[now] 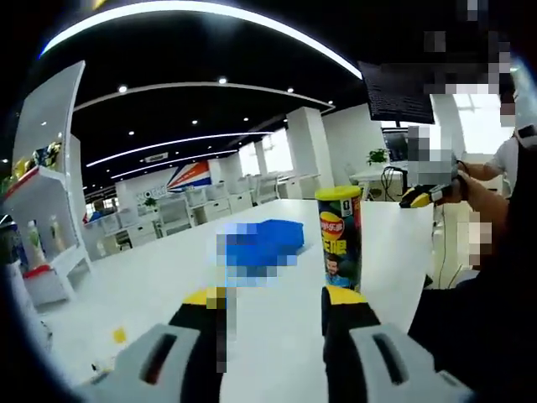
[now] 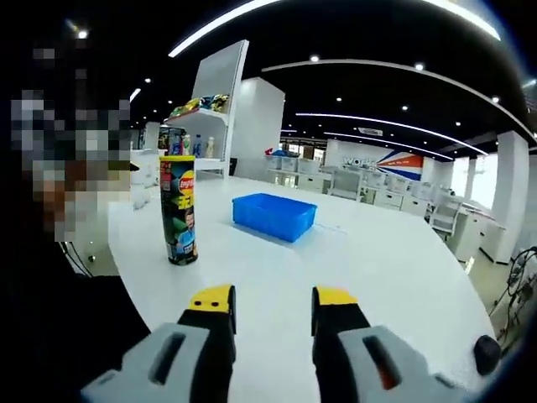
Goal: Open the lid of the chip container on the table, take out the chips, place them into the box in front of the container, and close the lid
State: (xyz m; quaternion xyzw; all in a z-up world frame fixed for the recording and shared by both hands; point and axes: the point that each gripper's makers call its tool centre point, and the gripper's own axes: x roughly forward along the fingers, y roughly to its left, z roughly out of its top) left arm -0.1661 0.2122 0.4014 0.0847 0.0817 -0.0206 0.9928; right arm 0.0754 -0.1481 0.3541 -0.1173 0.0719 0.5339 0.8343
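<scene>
— Where do things stand?

— My left gripper point(image 1: 275, 304) and my right gripper point(image 2: 271, 304) both hover with jaws spread and nothing between them. The tall green cylindrical chip container with its yellow lid point(image 1: 339, 238) stands upright on the white table point(image 1: 168, 277), right of centre in the left gripper view, left of centre in the right gripper view point(image 2: 179, 210).

— And the box?

— The shallow blue plastic box point(image 2: 275, 216) sits near the container, apart from it, mid-frame.

— How should you start?

— I'd steady the can's body with one gripper, low down (it looks tippy), then pinch the lid's rim with the other and peel upward.
</scene>
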